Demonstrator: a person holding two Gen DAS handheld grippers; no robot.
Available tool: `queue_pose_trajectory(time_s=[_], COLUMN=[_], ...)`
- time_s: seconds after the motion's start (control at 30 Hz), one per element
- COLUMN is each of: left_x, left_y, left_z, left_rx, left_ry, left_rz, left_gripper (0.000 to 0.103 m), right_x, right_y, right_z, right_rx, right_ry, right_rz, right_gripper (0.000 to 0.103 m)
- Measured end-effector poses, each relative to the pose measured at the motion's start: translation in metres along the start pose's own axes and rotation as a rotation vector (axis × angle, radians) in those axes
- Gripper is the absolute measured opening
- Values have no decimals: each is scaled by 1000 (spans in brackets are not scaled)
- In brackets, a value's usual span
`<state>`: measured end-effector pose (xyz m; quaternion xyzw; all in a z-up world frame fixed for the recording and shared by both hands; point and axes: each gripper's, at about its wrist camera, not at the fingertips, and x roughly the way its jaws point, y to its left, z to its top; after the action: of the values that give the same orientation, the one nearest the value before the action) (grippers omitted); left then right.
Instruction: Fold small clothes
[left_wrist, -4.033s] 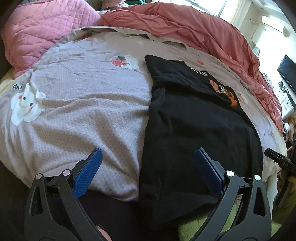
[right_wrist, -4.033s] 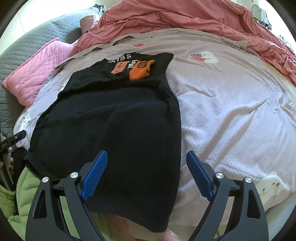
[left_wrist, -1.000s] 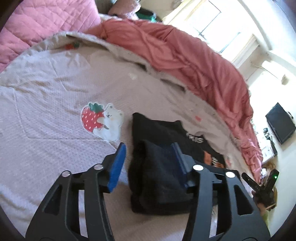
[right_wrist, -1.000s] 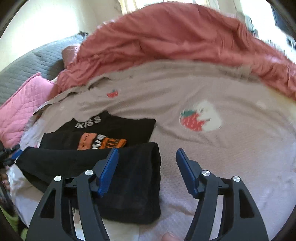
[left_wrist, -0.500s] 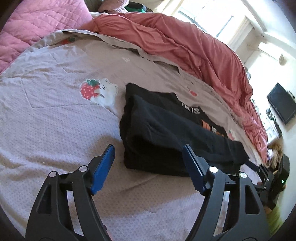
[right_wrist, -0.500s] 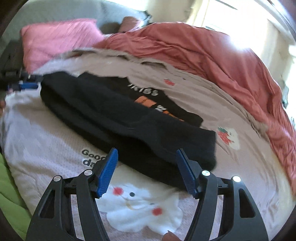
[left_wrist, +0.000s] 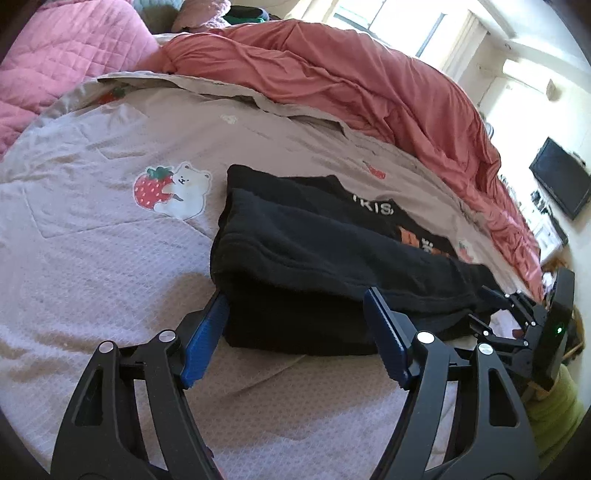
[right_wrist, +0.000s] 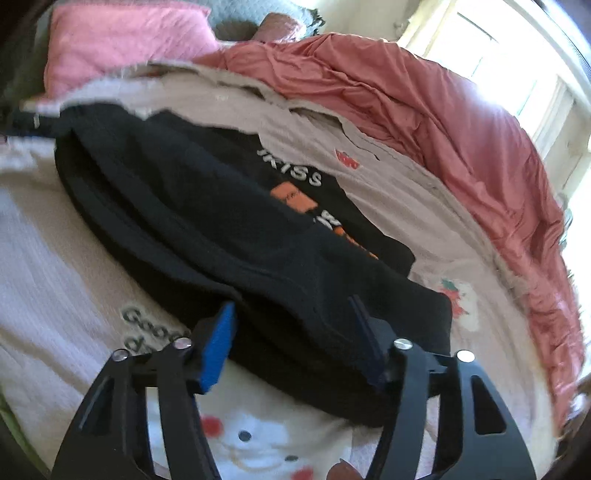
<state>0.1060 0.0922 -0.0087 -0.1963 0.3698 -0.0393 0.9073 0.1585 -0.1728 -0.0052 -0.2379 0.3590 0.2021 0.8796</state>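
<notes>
Grippers both spread wide: left gripper (left_wrist: 295, 328), right gripper (right_wrist: 295, 339) straddling folded black shirt (left_wrist: 314, 258) edge, holding nothing.

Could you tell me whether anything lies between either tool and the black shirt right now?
Nothing visible does. The left tool and the right tool are both open at the near folded edge of the black shirt, with only the bedsheet beneath.

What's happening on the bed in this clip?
A person with a gripper in each hand is folding a black T-shirt on the bedsheet. It lies folded over, its lettering partly showing. The left gripper and right gripper are both open at its near folded edge, one toward each end, gripping nothing.
</notes>
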Motion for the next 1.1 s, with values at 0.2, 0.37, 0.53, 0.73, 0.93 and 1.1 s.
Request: queue_pose_trajectory(time_s=[0.2,0.37,0.53,0.73,0.93,1.1], left_x=[-6,2,16,36,48,41], left_y=[1,-1,12,24,49,67], left_z=[4,17,42,69,77,72], left_rx=[-12,-2,-88,-182,-248,-261], left_ry=[-52,-58,-49,-56,-92,-94], left_rz=[-15,3,-43,-19,-48,-19], left_gripper=[50,9,4,8,24,31], right_x=[7,9,17,65,112,101], right_y=[-15,-22,-40,-66,-84,-101], right_z=[7,17,48,86,91,87], right_rx=[67,89,119,174,269,339], right_ry=[-7,-29,-64,-2,94,21], right_rz=[45,63,58,37,-4,-60], right_gripper=[17,10,10,10,25,50])
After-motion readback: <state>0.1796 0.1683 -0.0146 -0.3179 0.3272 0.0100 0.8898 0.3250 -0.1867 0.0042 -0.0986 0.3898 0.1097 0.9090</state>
